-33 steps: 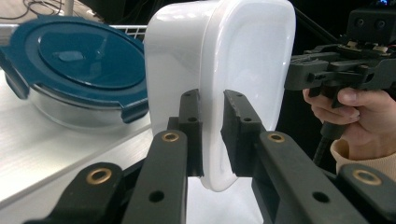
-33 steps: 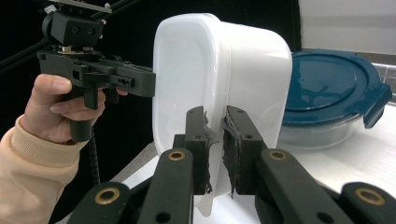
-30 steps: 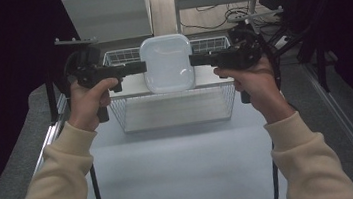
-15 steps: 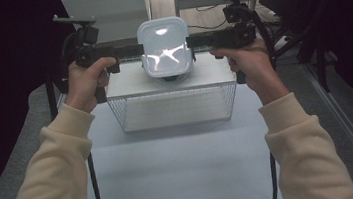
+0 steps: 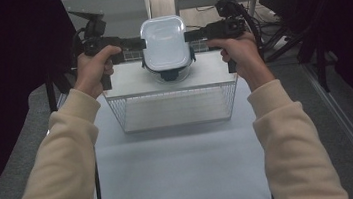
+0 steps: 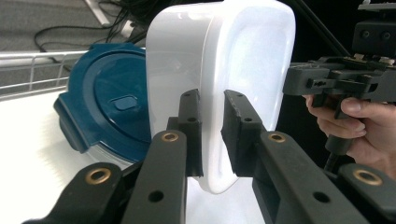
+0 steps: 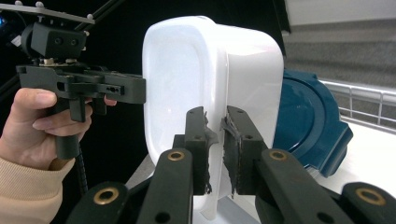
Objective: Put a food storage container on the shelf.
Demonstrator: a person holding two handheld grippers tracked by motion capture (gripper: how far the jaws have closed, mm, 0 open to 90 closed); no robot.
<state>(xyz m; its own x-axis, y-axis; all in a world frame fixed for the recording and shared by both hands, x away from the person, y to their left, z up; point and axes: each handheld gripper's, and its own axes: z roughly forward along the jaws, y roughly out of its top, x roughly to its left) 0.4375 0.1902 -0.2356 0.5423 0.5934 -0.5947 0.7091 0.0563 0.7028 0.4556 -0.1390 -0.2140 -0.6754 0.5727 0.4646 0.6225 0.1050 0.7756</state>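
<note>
Both grippers, left gripper and right gripper, clamp the white container's rim (seemingly inverted) above the blue-lidded container.

Before you, the pale grey rectangular table bears a white wire-mesh basket, and a blue-lidded container rests at its far edge.
</note>
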